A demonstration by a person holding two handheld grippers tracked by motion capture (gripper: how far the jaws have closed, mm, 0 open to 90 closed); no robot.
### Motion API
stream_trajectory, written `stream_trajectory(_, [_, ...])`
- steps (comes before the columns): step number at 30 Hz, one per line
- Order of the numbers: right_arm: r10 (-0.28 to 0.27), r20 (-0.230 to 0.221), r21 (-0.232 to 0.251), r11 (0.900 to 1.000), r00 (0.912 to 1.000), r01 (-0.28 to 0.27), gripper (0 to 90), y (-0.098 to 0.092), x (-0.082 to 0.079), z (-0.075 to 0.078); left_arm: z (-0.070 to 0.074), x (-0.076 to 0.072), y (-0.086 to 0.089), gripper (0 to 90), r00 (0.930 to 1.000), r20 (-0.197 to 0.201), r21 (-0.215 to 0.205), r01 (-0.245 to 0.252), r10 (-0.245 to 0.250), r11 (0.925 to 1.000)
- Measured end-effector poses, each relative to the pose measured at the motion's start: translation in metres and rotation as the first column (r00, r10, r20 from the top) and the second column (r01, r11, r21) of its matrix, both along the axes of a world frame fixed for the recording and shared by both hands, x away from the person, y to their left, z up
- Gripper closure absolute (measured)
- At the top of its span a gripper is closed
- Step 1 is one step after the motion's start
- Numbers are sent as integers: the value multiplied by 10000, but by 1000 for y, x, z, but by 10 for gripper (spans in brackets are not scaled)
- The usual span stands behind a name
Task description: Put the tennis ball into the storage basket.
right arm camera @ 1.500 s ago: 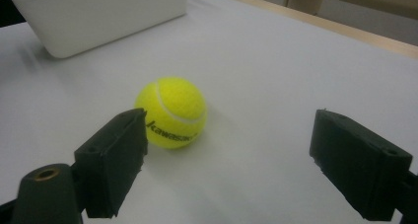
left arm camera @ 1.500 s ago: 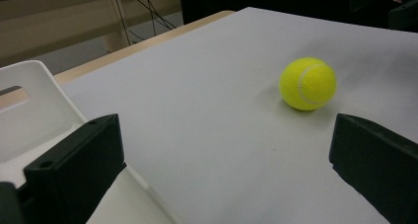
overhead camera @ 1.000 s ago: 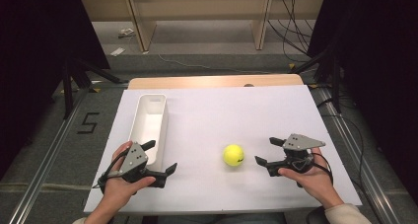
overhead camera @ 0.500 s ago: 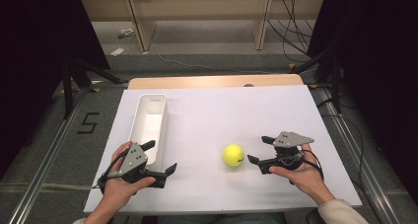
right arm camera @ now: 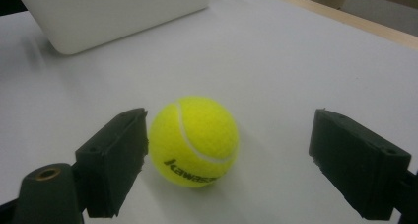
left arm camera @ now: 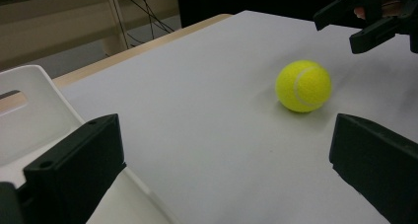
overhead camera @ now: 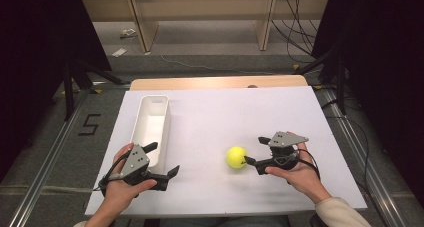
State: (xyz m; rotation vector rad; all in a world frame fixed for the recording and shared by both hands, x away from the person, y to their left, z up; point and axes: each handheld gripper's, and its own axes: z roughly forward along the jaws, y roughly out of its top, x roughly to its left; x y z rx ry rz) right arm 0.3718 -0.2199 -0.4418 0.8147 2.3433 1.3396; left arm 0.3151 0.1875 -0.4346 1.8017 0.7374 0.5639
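Observation:
A yellow tennis ball (overhead camera: 236, 156) rests on the white table top (overhead camera: 240, 112). My right gripper (overhead camera: 254, 150) is open just right of it, one jaw tip almost at the ball's edge. In the right gripper view the ball (right arm camera: 194, 140) sits close against the left jaw of the gripper (right arm camera: 236, 160), with a wide gap to the other jaw. My left gripper (overhead camera: 164, 158) is open near the front edge, beside the near end of a white bin (overhead camera: 141, 118). In the left gripper view, the ball (left arm camera: 302, 86) lies beyond my open left gripper (left arm camera: 224, 169), with the right gripper (left arm camera: 367, 21) behind it.
The long white bin (left arm camera: 29, 110) lies lengthwise on the table's left side and looks empty. A wooden strip (overhead camera: 215, 82) runs along the far edge. Beyond it are the floor, cables and wooden shelf legs. Its near corner (right arm camera: 118, 12) shows behind the ball.
The right gripper has moved left across the table up to the ball, still open. The left gripper, ball and bin have not moved.

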Motion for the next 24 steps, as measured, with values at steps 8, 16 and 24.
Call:
stream_trajectory(8, [205, -120, -256, 9995, 9997, -208, 156, 15, 5, -4, 0, 0, 0, 0, 10000, 6, -9, -2, 2, 10000])
stream_trajectory(16, [343, -350, -679, 9970, 9988, -367, 152, 31, 11, -11, 0, 0, 0, 0, 10000, 17, -35, 50, -50, 10000])
stream_trajectory(24, [507, -750, -1227, 9906, 9959, -597, 146, 43, 17, -20, 0, 0, 0, 0, 10000, -2, -54, 72, -72, 10000])
